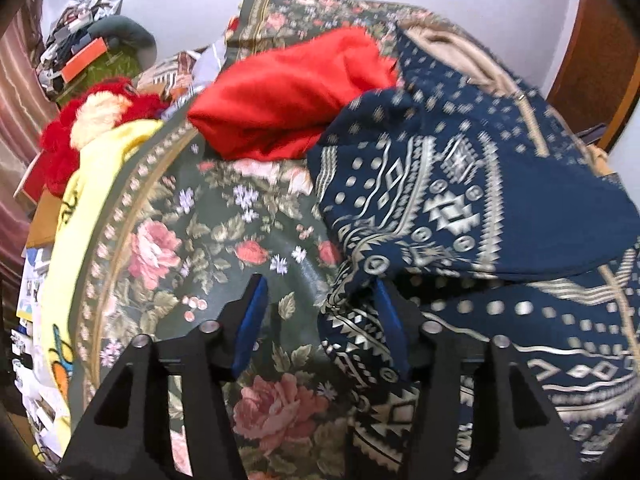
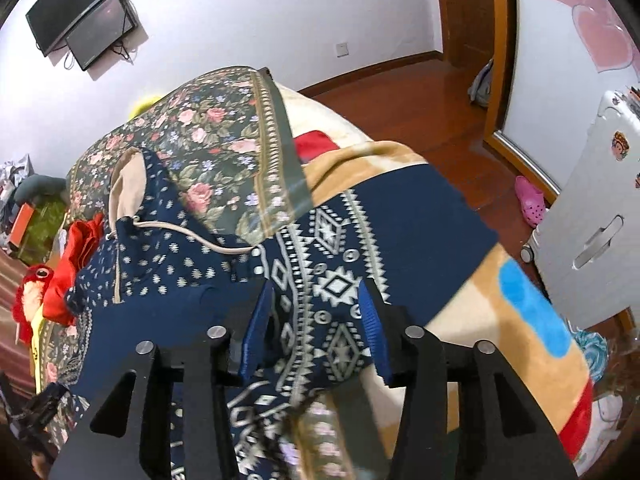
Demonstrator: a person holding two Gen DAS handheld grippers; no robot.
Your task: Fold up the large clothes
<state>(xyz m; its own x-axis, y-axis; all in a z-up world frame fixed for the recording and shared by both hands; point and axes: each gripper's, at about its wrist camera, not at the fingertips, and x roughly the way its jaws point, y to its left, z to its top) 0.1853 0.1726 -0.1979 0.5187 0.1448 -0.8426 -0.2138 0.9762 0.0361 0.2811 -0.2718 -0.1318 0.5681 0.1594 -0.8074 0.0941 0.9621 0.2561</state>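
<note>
A large navy hooded garment with a cream geometric pattern (image 1: 472, 200) lies crumpled on a bed over a green floral bedspread (image 1: 224, 248). It also shows in the right wrist view (image 2: 320, 264), with its cream-lined hood (image 2: 124, 184) and drawstring at the far left. My left gripper (image 1: 320, 312) is open; its right finger touches the garment's near edge and the bedspread shows between the jaws. My right gripper (image 2: 316, 320) is open, hovering over patterned garment fabric that lies between the jaws.
A red cloth (image 1: 288, 96) lies beyond the garment, with a red and cream plush toy (image 1: 96, 120) and a yellow blanket (image 1: 64, 264) at the left. A tan blanket (image 2: 500, 320) covers the bed's right side. A white suitcase (image 2: 592, 208), pink slipper (image 2: 530, 200) and wooden floor lie right.
</note>
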